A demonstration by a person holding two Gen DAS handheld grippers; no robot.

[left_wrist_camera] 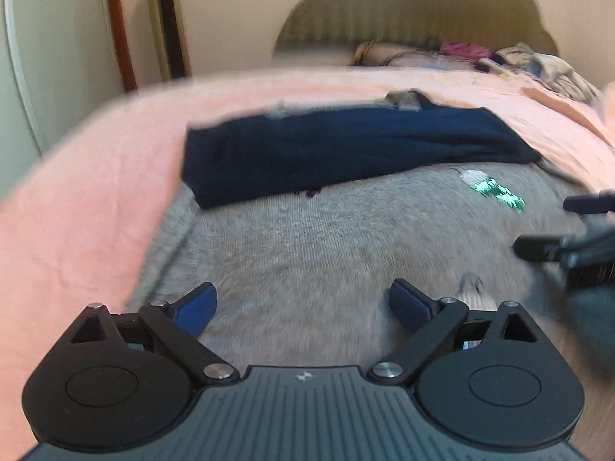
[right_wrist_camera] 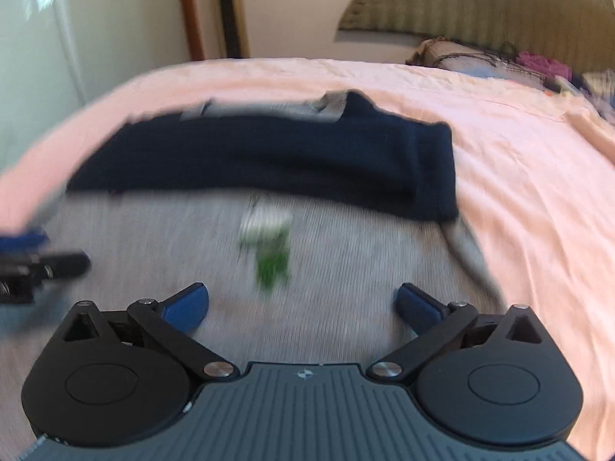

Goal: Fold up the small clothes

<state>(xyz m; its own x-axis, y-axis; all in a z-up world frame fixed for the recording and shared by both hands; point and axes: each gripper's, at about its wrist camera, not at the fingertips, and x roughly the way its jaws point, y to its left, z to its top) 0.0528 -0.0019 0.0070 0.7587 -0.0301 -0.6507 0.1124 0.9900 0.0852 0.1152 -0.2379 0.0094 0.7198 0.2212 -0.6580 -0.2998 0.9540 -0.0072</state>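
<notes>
I hold my left gripper low over a grey knit garment spread on a bed with a pink sheet; its blue fingers stand wide apart, gripping nothing; my right gripper hovers beside it over the same garment, spread just as wide and empty; a green patch marks the grey knit; a navy garment lies folded across its far edge; crumpled clothes sit by the headboard; both views are blurred.

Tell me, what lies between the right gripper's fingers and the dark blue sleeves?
Only grey sweater with its green print, before the navy sleeves. The right gripper view shows it.
</notes>
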